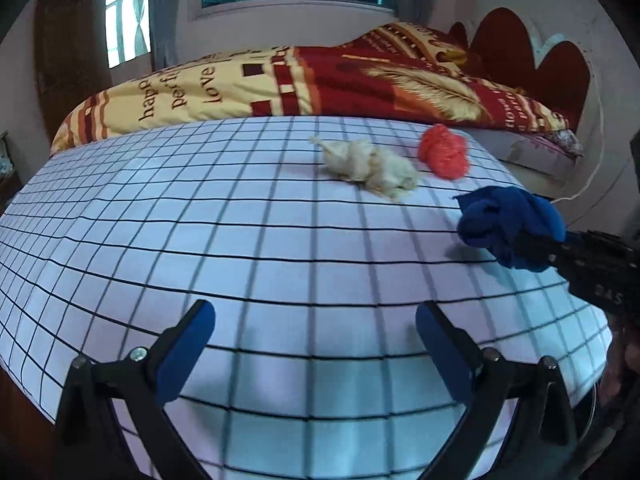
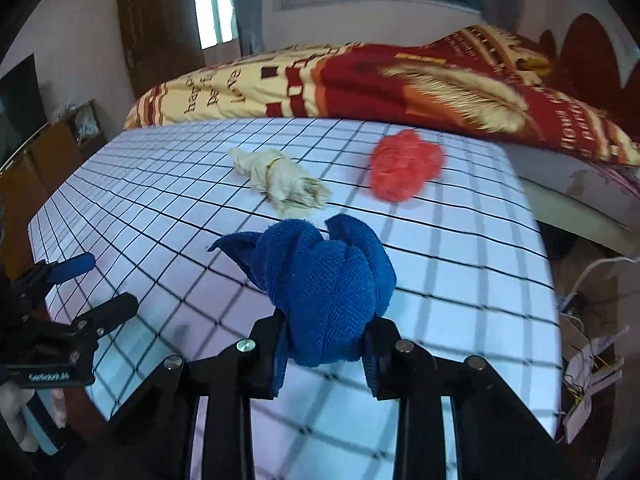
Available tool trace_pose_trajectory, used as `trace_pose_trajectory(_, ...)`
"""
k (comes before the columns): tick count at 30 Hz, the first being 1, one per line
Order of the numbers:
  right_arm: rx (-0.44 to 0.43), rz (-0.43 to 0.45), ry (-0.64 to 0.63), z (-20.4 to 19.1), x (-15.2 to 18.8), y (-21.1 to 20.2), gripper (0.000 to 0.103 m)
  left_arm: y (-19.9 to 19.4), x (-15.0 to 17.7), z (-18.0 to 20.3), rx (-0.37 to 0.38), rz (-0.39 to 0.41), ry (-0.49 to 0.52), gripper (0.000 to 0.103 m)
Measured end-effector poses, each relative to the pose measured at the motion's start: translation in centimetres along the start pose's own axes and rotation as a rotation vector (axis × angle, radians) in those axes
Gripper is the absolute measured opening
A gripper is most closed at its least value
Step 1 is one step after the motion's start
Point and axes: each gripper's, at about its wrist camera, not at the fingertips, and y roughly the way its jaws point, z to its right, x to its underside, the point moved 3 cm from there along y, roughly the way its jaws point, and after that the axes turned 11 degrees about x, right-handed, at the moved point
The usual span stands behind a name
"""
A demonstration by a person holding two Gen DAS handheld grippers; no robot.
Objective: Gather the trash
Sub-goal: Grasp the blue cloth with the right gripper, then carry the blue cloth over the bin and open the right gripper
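Note:
My right gripper is shut on a crumpled blue cloth and holds it just above the checked tablecloth; the cloth also shows in the left wrist view. A cream crumpled wad and a red crumpled wad lie on the table beyond it; both also show in the left wrist view, the cream wad left of the red wad. My left gripper is open and empty over the near part of the table. It shows at the left edge of the right wrist view.
The table carries a white cloth with a black grid. A bed with a red and yellow quilt stands right behind it. Wires and clutter lie on the floor to the table's right. A wooden cabinet stands at the left.

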Motion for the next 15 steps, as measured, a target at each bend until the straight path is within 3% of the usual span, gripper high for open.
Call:
trace_pose_trajectory(9,0.098,0.045,0.1,7.7,5.4,-7.9,0.033,-2.1,1.8,5.1,0.063,0.009,0.042,0.101)
trace_pose_trajectory(15,0.228,0.029,0.167,13.9,11.0,-12.7,0.033,-2.7,2.9,7.6,0.085,0.004,0.069,0.101)
